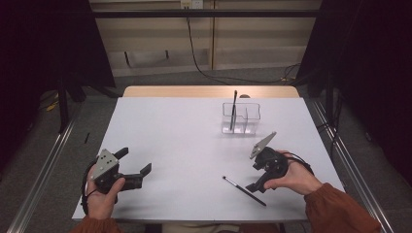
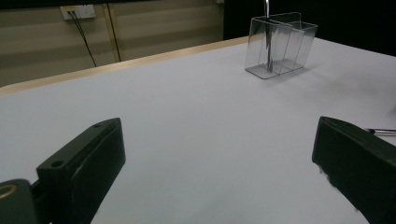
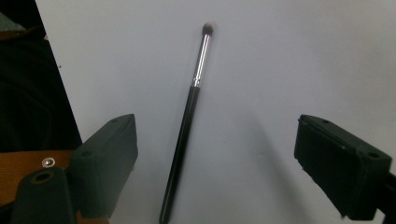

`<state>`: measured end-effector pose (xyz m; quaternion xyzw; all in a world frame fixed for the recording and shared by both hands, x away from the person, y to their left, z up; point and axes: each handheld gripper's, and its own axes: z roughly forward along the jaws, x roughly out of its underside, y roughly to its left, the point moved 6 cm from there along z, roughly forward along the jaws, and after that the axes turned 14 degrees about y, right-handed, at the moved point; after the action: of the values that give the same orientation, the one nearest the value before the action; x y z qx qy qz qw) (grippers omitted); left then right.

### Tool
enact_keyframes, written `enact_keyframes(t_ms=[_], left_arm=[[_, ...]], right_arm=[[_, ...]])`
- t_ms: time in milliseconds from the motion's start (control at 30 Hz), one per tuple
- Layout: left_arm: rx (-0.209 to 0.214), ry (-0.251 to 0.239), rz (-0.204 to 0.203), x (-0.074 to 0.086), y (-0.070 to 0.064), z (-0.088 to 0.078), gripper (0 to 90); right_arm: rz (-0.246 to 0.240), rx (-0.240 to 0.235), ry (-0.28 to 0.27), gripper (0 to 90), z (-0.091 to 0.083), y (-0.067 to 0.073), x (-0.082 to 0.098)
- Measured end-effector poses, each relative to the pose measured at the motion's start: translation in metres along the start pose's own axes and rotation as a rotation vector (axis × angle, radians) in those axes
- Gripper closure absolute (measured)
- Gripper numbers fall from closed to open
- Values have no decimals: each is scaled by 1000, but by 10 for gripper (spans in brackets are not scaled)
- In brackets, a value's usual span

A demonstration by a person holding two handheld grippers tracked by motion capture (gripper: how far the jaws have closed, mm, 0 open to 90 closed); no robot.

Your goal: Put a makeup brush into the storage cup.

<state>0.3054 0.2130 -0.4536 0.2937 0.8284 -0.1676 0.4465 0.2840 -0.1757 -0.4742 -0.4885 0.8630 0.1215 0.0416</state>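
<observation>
Slim black-handled makeup brush [image 3: 184, 128] with silver ferrule, flat on the white tabletop [image 1: 184, 145] between released right tongs [image 3: 215, 163]: light, stiff, roll-prone; best grasped mid-handle; left tongs [image 2: 219, 163] likewise released.

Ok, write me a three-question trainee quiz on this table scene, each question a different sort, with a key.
1. True or false: the makeup brush on the table lies between the open jaws of the right gripper, not yet gripped.
2. What already stands in the clear organizer? A) another brush B) scissors C) a spoon
3. Fill in: the left gripper holds ____.

Key: 1 true; 2 A; 3 nothing
</observation>
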Motion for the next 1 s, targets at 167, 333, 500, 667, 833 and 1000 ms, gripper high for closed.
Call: enact_keyframes(t_ms=[167, 333, 500, 667, 833, 1000], left_arm=[[0, -1, 2, 0, 0, 0, 27], [3, -1, 3, 0, -1, 0, 28], [2, 2, 0, 0, 0, 1, 28], [3, 1, 4, 0, -1, 0, 28], [1, 2, 4, 0, -1, 0, 28], [3, 2, 5, 0, -1, 1, 27]], right_arm=[[17, -5, 69, 114, 5, 1, 1], [7, -14, 99, 262, 7, 4, 0], [-11, -26, 128, 356, 7, 8, 0], [-9, -36, 182, 441, 11, 10, 2], [14, -52, 201, 466, 16, 10, 3], [7, -47, 211, 505, 20, 9, -3]])
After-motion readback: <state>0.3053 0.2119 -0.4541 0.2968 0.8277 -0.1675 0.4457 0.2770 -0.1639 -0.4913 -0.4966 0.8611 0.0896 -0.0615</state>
